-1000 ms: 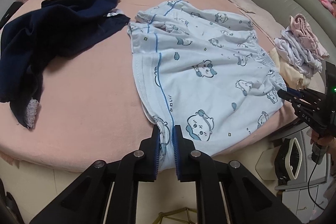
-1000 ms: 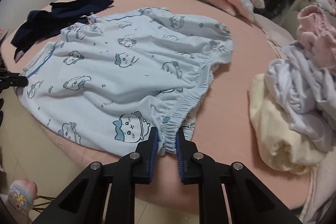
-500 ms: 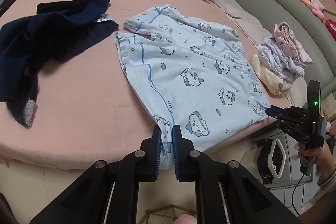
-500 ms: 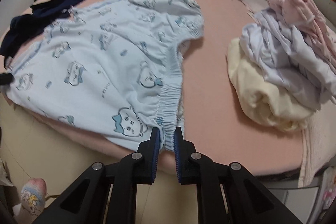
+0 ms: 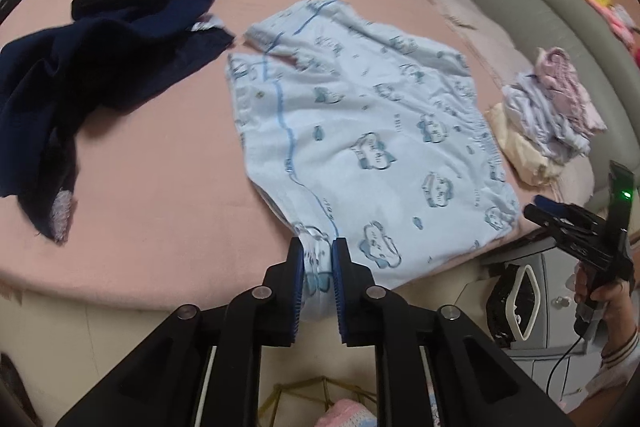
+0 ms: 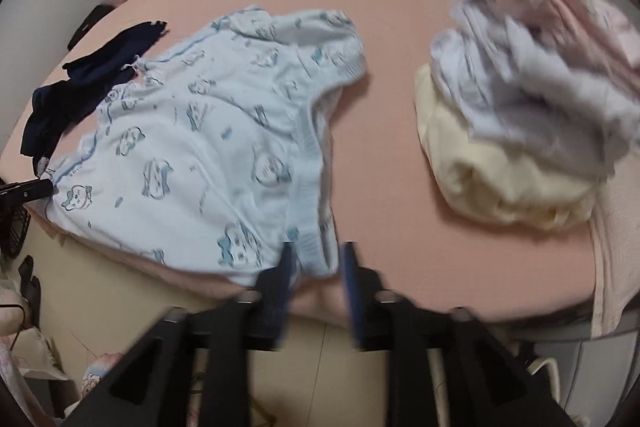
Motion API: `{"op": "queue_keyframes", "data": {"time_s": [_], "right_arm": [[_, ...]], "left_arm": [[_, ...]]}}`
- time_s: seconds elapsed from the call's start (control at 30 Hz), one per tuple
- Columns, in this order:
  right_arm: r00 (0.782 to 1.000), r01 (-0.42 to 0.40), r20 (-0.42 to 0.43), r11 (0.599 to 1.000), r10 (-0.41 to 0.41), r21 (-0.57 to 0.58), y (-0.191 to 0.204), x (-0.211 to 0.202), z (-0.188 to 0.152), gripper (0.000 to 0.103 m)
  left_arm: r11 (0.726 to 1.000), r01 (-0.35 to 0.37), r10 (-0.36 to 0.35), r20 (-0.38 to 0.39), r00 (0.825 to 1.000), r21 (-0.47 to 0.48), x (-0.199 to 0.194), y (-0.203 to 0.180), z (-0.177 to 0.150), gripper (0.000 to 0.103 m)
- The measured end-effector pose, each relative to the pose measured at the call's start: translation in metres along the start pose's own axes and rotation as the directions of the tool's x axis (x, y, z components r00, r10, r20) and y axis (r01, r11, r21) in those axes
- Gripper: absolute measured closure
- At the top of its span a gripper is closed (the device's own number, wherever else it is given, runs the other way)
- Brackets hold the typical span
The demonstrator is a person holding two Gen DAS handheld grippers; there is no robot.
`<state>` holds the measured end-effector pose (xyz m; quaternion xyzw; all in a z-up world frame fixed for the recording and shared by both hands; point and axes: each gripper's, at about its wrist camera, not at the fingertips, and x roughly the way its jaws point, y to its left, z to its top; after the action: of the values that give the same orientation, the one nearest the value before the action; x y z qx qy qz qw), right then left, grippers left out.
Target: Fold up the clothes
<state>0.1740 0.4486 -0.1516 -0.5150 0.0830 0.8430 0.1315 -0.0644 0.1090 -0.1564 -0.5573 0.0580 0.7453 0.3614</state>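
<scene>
one pale-blue cartoon-print cotton shorts (image 5: 360,131) lying flat on pink bed (image 5: 152,155), near edge | left gripper (image 5: 318,263) jaws opening, hem still between pads | right gripper (image 6: 318,267) jaws opening, waistband corner between, unpressed | one navy garment (image 5: 100,59) far left | one pile of folded clothes (image 6: 520,115) right

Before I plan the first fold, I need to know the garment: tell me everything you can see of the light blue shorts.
The light blue shorts look like soft cotton, printed with darker blue cartoon animals, with a blue stripe down one side and a gathered elastic waistband. They lie spread fairly flat on the pink bed, near edge at the bed's rim. One corner sits between the pads of the left claw, whose jaws are opening. The waistband corner lies loose between the opening jaws of the right claw. A dark navy garment meets the far corner.
</scene>
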Motion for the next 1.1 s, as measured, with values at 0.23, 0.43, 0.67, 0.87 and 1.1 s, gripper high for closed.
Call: {"op": "queue_keyframes", "data": {"time_s": [0.23, 0.43, 0.67, 0.87, 1.1], "right_arm": [[0.998, -0.064, -0.014, 0.998, 0.064, -0.026, 0.009, 0.006, 0.027, 0.04], [0.996, -0.085, -0.025, 0.995, 0.084, -0.056, 0.016, 0.012, 0.055, 0.039], [1.0, -0.017, -0.02, 0.986, 0.014, -0.167, 0.026, 0.019, 0.082, 0.039], [0.999, -0.008, -0.039, 0.975, -0.001, -0.221, 0.031, 0.027, 0.097, 0.039], [0.993, -0.072, -0.106, 0.992, 0.061, -0.105, 0.016, 0.044, 0.12, 0.039]], "left_arm": [[0.997, 0.022, -0.019, 0.041, 0.999, -0.077, -0.015, 0.019, 0.01, 0.04], [0.994, 0.053, -0.051, 0.024, 0.998, -0.096, -0.013, 0.03, 0.04, 0.04], [0.992, 0.073, -0.069, 0.043, 0.997, -0.107, -0.01, 0.035, 0.081, 0.04], [1.0, -0.011, 0.01, 0.038, 0.999, 0.029, -0.006, 0.018, 0.102, 0.04], [0.998, -0.018, 0.019, -0.017, 1.0, 0.058, 0.024, 0.018, 0.13, 0.04]]}}
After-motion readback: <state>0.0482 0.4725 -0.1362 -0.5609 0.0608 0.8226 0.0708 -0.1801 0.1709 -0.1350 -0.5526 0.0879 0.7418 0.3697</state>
